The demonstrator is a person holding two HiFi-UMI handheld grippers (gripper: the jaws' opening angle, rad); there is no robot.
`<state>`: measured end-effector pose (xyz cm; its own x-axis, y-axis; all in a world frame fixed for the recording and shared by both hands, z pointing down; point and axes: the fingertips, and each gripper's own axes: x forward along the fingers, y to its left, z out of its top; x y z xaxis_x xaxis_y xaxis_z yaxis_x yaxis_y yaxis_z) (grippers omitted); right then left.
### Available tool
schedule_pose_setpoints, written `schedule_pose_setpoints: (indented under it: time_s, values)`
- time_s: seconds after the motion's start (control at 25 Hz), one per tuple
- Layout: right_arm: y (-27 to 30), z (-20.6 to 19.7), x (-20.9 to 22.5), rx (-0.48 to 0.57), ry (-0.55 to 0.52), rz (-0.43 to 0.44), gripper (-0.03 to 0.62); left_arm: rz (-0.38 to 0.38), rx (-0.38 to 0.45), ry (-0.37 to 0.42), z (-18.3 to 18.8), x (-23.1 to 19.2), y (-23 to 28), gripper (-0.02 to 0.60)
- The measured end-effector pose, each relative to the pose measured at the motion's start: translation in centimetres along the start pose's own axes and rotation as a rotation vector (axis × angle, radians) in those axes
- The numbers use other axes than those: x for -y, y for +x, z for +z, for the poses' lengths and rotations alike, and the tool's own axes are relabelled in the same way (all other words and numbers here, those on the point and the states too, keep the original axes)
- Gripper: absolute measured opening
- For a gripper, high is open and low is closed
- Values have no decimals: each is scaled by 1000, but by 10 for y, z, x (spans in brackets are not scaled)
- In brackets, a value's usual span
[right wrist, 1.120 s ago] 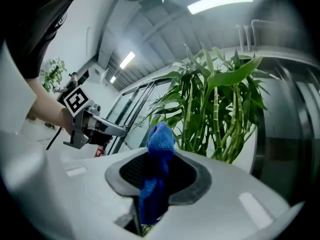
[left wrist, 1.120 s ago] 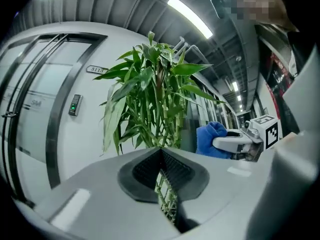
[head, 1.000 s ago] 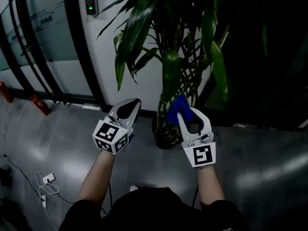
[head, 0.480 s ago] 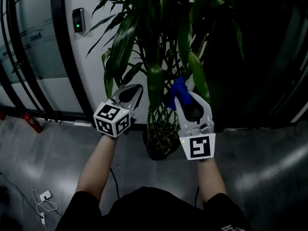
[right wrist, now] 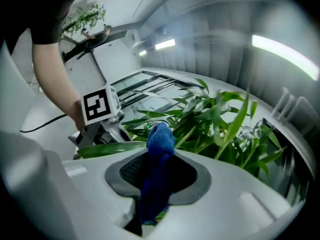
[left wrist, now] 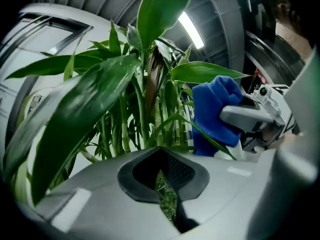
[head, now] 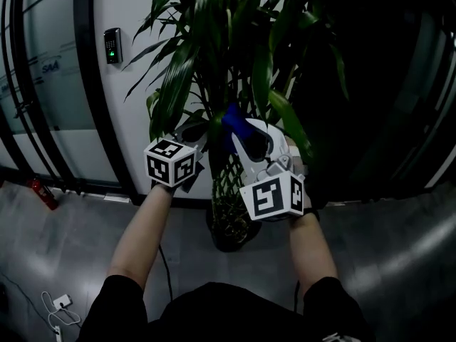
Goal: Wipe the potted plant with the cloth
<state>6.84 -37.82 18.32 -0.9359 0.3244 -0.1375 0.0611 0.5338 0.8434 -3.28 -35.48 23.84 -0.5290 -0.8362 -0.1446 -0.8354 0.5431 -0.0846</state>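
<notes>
Close to the potted plant (head: 178, 84), the right tool (head: 241, 134) squeezes the blue cloth (head: 231, 117) and must next rub it along a leaf; the left tool (left wrist: 161, 151) is closed, empty.

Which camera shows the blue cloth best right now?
The right gripper view: the blue cloth fills the centre, clamped in the right gripper. The left gripper view shows its bunched end side-on among leaves; the head view shows only a dim tip.

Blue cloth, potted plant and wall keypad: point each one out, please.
blue cloth (right wrist: 159, 146), right gripper view, on the bunched end sticking up past the jaws.
potted plant (head: 174, 91), head view, on a broad leaf at its left.
wall keypad (head: 112, 45), head view, on its face.
</notes>
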Motion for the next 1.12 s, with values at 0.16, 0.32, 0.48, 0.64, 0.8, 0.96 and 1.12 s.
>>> schedule_pose_setpoints:
  time_s: [0.16, 0.32, 0.48, 0.64, 0.8, 0.96, 1.12]
  values:
    - [23, 1, -24, -48, -146, 96, 104, -55, 4, -24, 4, 9, 5, 6]
    - [27, -8, -45, -89, -226, 161, 104, -98, 19, -22, 3, 23, 1, 6]
    - [22, -15, -59, -104, -265, 190, 104, -100, 6, -25, -7, 26, 3, 6]
    - [10, -21, -76, -112, -296, 228, 104, -82, 7, -71, -15, 21, 4, 6]
    - [1, -26, -94, -117, -293, 253, 104, -55, 21, -111, -17, 16, 5, 6]
    - [-4, -32, -113, -119, -269, 279, 104, -8, 7, -140, -31, 12, -1, 6]
    - [-12, -37, -133, -112, -253, 329, 104, 21, -35, -141, -49, 10, -9, 6]
